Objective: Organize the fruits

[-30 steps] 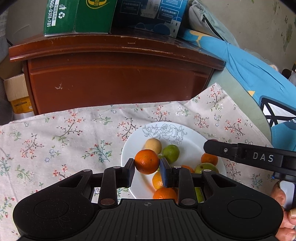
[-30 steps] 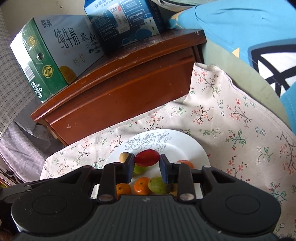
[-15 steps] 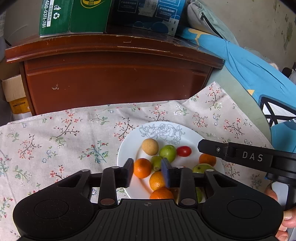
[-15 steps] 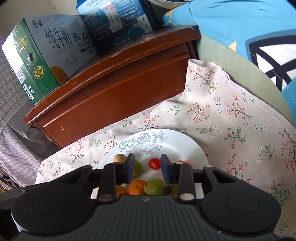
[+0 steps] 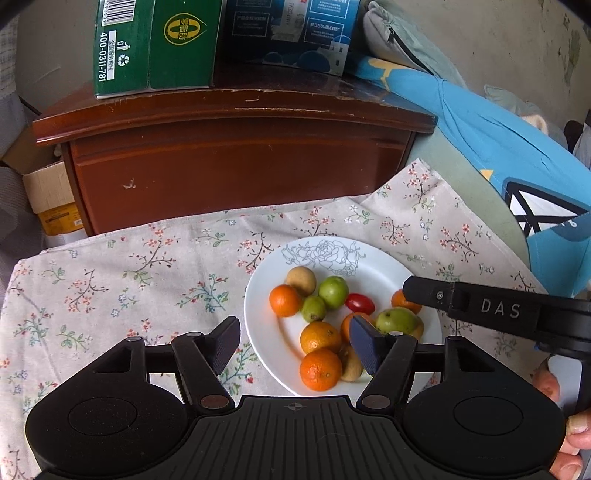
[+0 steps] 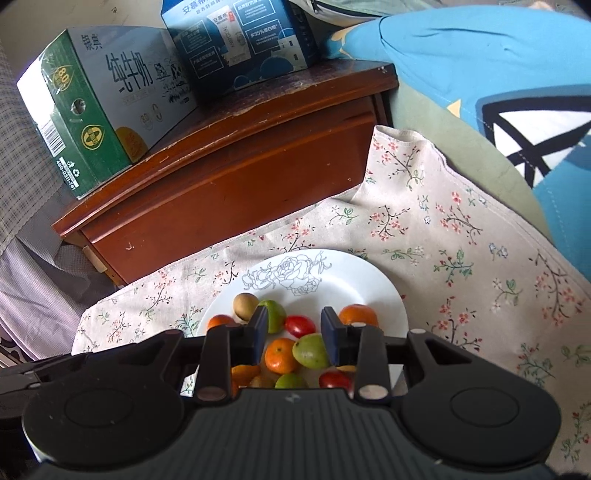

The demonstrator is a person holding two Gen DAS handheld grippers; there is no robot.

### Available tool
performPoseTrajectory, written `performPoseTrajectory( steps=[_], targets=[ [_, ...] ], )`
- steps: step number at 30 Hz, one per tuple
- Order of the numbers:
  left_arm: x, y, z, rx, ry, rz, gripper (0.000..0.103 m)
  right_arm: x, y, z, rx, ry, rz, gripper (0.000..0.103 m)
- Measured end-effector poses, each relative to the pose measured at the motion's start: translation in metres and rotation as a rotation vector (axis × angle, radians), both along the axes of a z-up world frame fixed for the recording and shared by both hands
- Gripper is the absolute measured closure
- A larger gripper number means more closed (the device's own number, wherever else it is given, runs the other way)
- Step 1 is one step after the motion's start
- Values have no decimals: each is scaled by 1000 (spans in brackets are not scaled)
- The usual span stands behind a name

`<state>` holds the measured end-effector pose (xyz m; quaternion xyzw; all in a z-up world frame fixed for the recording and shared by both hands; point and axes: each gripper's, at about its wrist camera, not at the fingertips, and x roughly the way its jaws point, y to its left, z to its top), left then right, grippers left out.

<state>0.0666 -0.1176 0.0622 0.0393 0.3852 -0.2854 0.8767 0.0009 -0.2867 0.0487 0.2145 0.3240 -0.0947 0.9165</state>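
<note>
A white plate [image 5: 373, 258] with a rose print sits on the floral cloth and holds several small fruits. Among them are an orange [image 5: 284, 300] at its left, a red cherry tomato [image 5: 359, 302] in the middle and a green fruit [image 5: 333, 291]. My left gripper [image 5: 293, 345] hovers over the plate's near edge. Its jaws are opening, with nothing held between them. My right gripper [image 6: 294, 328] hangs above the plate [image 6: 369, 280], narrowly open and holding nothing. The tomato [image 6: 300, 325] lies on the plate below that gap. One of its fingers [image 5: 424, 293] reaches over the plate's right side.
A dark wooden cabinet [image 5: 236, 147] stands just behind the cloth [image 5: 110, 277], with a green carton [image 5: 155, 44] and a blue carton [image 5: 291, 33] on top. Blue bedding [image 5: 498, 147] lies at the right and a cardboard box [image 5: 48, 192] at the left. A hand [image 5: 554, 387] shows at the lower right.
The left gripper let go of the orange, which now lies on the plate's left side, and its jaws spread wide. The right gripper dropped the red tomato onto the plate. Both drew back slightly.
</note>
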Motion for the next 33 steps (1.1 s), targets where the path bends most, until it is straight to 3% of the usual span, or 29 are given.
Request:
performPoseTrajectory(
  steps=[8,14,16,26,30,33],
  targets=[
    [-17,8,14,31,-15,-3,37,-24,4,15,-17,13,-46,69],
    [-34,15,28,51,-43,-4,29,-49,11,23,-34,33,-63,67],
    [-39,18,31,54,-49,-1,25,-56,13,24,-32,40,-67,61],
    [-65,25,32,104,-67,-1,16,-81,23,21,-6,92,-104,52],
    [-65,29,32,102,-52,22,9,-81,29,21,-42,118,-112,34],
    [-61,29,29,109,-40,46,7,-81,32,20,-84,125,-112,32]
  ],
)
